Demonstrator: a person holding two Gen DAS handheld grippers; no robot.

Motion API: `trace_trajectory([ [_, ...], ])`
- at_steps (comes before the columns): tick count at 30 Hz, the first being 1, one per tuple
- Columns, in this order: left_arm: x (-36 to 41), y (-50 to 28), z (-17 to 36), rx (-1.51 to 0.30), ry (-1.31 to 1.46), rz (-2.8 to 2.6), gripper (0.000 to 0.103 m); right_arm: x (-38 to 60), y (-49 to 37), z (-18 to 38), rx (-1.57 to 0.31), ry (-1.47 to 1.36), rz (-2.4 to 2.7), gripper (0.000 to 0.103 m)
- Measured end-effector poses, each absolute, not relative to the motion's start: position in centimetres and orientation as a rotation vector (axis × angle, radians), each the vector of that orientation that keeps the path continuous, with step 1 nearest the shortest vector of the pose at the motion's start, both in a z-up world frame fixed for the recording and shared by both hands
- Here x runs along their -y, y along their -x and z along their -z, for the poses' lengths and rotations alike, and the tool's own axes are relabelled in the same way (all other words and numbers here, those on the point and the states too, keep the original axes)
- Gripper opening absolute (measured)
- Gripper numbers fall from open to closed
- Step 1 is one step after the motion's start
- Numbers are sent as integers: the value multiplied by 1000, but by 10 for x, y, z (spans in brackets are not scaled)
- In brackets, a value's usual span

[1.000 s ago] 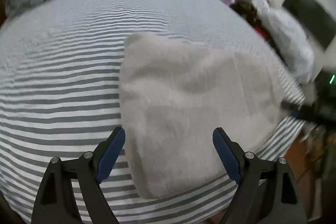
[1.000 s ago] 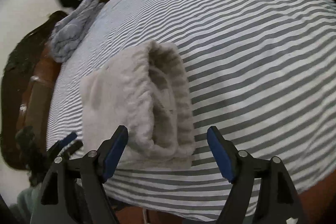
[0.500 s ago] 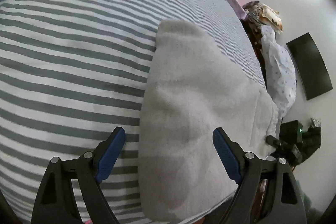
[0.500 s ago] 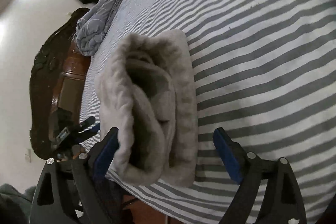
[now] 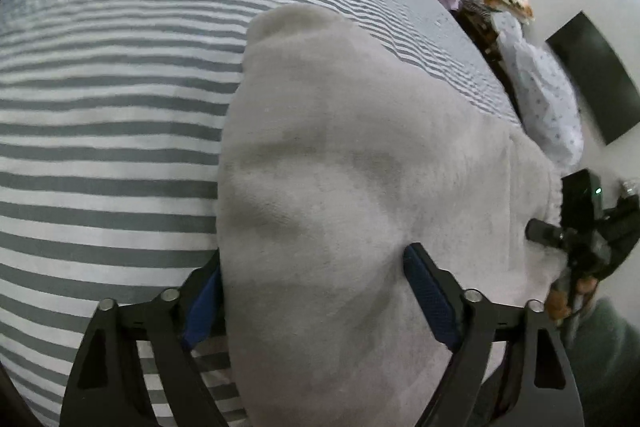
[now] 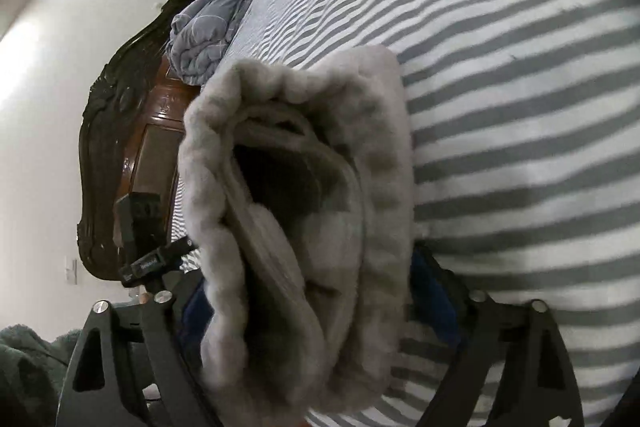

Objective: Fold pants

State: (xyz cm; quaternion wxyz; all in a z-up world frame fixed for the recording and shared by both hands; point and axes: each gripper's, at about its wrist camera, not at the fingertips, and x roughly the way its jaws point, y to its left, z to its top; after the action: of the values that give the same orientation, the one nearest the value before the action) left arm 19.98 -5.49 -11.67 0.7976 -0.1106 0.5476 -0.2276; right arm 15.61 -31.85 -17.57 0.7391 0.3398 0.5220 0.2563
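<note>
- Because the pants (image 5: 360, 167) are thick, soft fleece, take hold of the whole folded stack.
- On the striped bed (image 5: 100, 147), both claws, left gripper (image 5: 316, 295) and right gripper (image 6: 312, 303), straddle it, spread wide.

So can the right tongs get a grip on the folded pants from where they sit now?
Probably yes. The right tongs stand open with the folded pants already bulging between the blue pads, nothing in between. Only the striped bedsheet lies under the bundle.
</note>
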Motion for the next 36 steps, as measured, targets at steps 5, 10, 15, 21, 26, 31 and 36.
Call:
trace_trajectory([
  [5,68,-196,112,-1153,171,458,68,317,-156,176,-1132,-773,-558,65],
  [10,76,-196,112,-1150,147,437,67,315,-160,178,-1144,-778,-549,67],
  [15,72,-195,113,-1149,143,421,67,314,-156,177,-1150,-750,-523,66],
  [21,72,-192,110,-1130,140,421,61,309,-149,168,-1129,-736,-475,56],
  [26,62,-194,105,-1121,174,425,45,301,-147,157,-1123,-753,-405,50],
  [31,50,-199,101,-1138,280,431,36,295,-146,143,-1120,-748,-379,48],
  [36,52,-199,87,-1103,284,449,33,289,-146,123,-1106,-750,-379,46],
])
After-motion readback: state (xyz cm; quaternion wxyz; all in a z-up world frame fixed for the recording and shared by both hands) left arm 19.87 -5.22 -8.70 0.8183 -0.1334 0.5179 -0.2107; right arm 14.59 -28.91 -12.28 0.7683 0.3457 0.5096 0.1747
